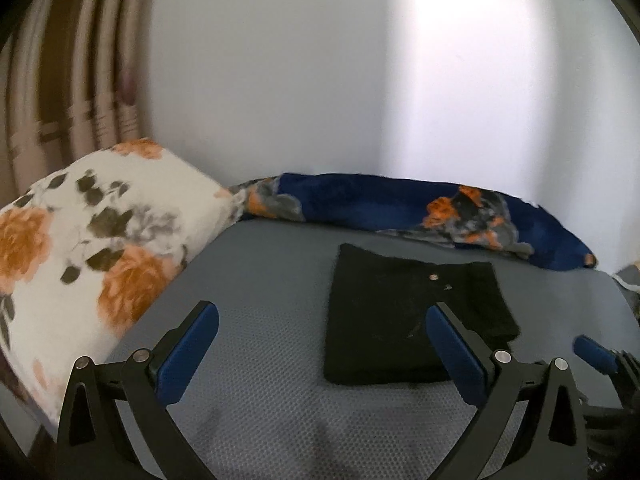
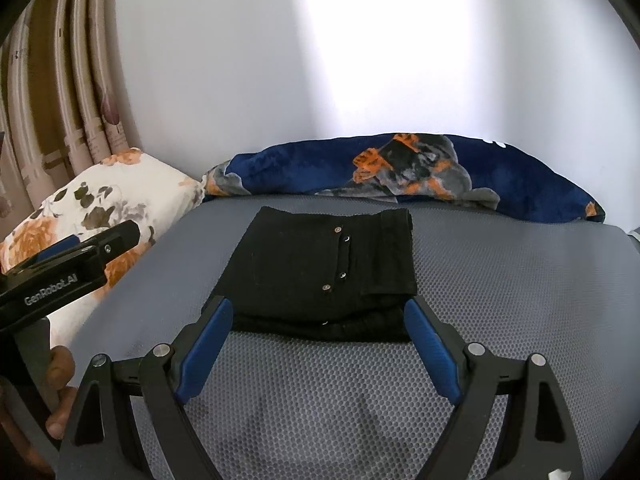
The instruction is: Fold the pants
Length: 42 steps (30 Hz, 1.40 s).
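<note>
While seen from the left wrist, left gripper (image 1: 322, 316) hung above grey mattress (image 1: 260, 288) with jaws spread, pinching nothing; black pants (image 1: 400, 320) lay folded into a compact rectangle ahead and to its right, near blue floral blanket (image 1: 420, 212) and white floral pillow (image 1: 92, 248).

Seen from the right wrist, right gripper (image 2: 318, 314) stood at the bundle's near edge, jaws wide and empty. Probably finished; best to check edges aligned and press flat.

Black left gripper (image 1: 322, 316) and right gripper (image 2: 318, 314), blue-padded jaws, silver screws, "GenRobot.AI" lettering.
</note>
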Each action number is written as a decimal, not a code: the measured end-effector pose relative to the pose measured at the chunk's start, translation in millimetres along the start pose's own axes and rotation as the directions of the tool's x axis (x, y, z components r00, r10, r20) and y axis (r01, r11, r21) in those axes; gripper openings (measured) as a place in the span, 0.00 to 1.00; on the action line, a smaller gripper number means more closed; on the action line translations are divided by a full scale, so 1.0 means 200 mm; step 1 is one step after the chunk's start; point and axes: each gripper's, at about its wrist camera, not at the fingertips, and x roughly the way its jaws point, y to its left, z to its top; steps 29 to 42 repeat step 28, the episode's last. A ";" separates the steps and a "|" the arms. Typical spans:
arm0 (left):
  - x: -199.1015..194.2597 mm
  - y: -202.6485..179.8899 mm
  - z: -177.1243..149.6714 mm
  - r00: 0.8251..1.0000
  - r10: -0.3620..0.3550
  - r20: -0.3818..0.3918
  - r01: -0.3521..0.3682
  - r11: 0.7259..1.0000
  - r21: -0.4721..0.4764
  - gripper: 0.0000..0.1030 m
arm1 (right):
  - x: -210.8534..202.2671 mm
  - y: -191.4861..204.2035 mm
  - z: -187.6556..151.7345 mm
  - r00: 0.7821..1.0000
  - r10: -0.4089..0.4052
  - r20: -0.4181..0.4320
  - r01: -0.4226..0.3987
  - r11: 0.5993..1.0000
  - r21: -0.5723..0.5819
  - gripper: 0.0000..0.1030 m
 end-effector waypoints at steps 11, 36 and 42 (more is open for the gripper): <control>0.00 0.08 -0.03 0.999 0.032 0.012 -0.032 0.999 -0.009 1.00 | 0.06 0.08 -0.01 0.999 0.023 -0.031 -0.024 0.999 -0.034 0.84; 0.08 0.36 -0.08 0.992 0.113 -0.052 -0.117 0.989 -0.086 1.00 | 0.16 0.40 0.01 0.995 0.083 -0.049 -0.088 0.988 -0.129 0.90; 0.08 0.36 -0.08 0.992 0.113 -0.052 -0.117 0.989 -0.086 1.00 | 0.16 0.40 0.01 0.995 0.083 -0.049 -0.088 0.988 -0.129 0.90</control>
